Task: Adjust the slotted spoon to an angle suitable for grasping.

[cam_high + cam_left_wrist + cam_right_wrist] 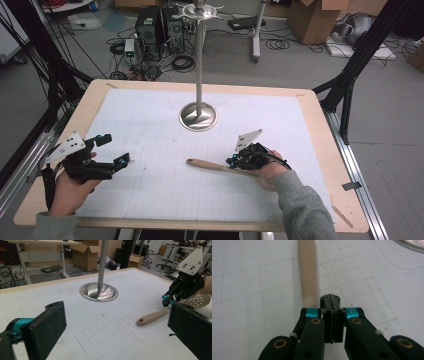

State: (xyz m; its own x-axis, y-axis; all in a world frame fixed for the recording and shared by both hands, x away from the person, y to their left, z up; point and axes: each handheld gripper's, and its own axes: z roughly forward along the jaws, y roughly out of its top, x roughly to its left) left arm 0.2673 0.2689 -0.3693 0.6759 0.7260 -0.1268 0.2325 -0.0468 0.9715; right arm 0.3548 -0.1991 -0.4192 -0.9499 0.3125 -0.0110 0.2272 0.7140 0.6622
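Observation:
A wooden skimmer spatula [210, 165] lies on the white grid mat, handle pointing left. Its handle [152, 316] has a hole at the end, and its perforated head [197, 300] sits under the hand at the right. My right gripper [231, 161] hovers low over the spatula's neck, its jaws pressed together with nothing between them. In the right gripper view the handle [307, 277] runs ahead, just left of the shut right gripper [330, 298]. My left gripper [114, 149] is held at the mat's left side, open and empty, its pads [47, 327] wide apart.
A metal stand with a round base [199, 116] and a tall pole [199, 60] topped by hooks rises at the mat's centre back. The white mat [150, 195] covers a wooden table [90, 100]. Boxes, cables and computers lie on the floor beyond.

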